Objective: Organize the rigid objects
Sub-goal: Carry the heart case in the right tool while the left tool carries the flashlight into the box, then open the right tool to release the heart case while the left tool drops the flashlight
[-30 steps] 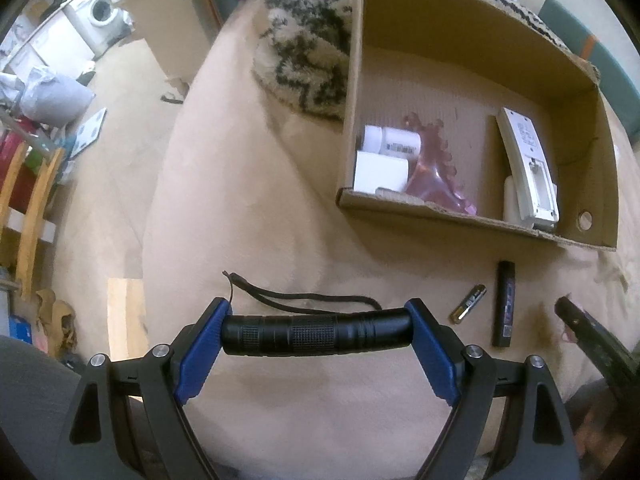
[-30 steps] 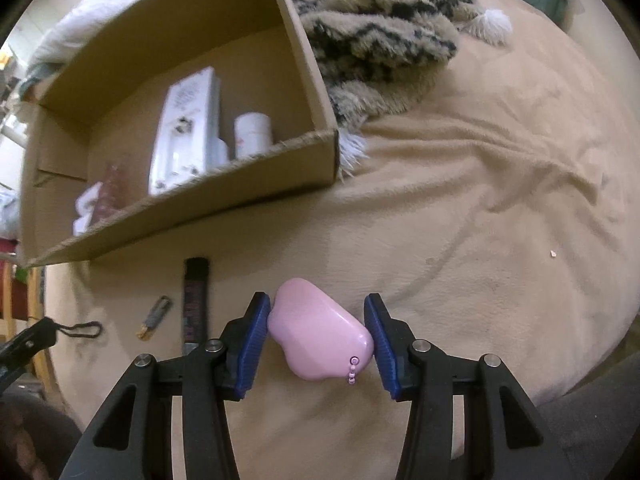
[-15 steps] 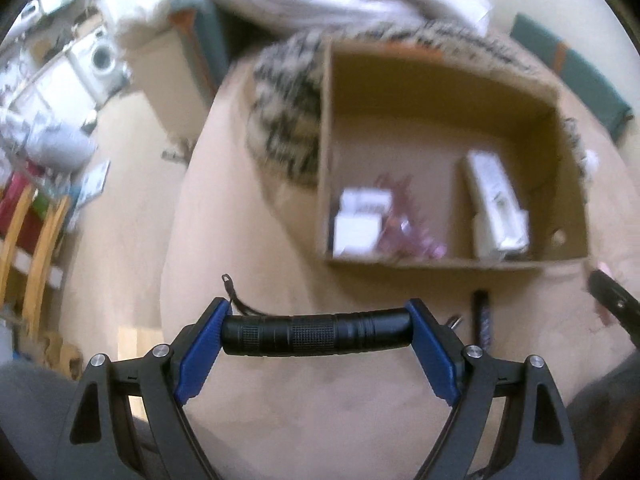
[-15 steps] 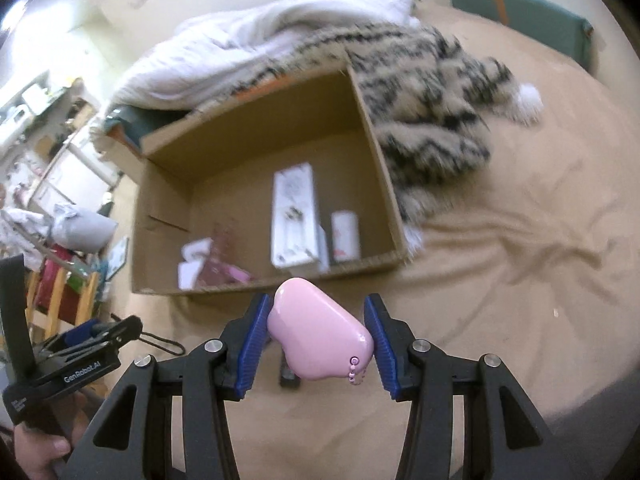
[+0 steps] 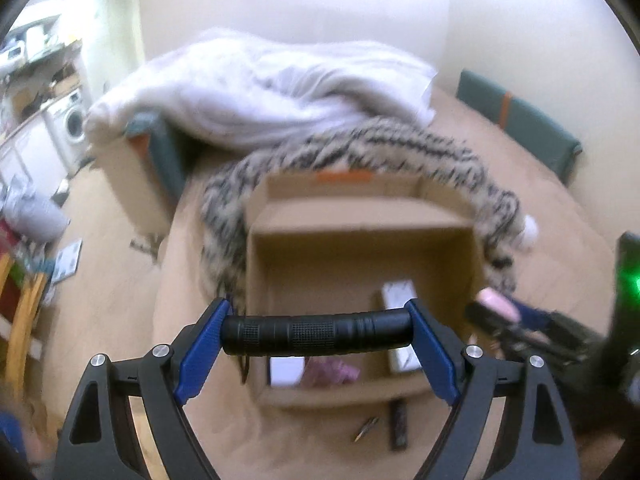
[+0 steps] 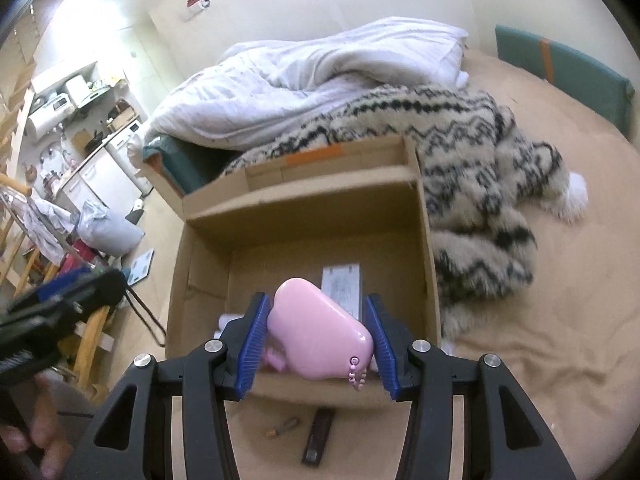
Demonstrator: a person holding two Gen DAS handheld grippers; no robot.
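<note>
A: Where does the box (image 6: 304,216) lie from the tongs?

B: Ahead of and below both, open side up. The torch (image 5: 316,332) lies crosswise; the right gripper (image 6: 316,344) appears nearer the opening.

A: Grips?

B: The left gripper (image 5: 316,334) is spread wide, pinching the torch end to end. The right pinches the pink case (image 6: 320,340) by its sides.

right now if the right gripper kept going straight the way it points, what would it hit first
Probably the inside of the cardboard box: the right gripper, holding the pink case, aims down into it, roughly at the white device on its floor. Depth is unclear.
</note>
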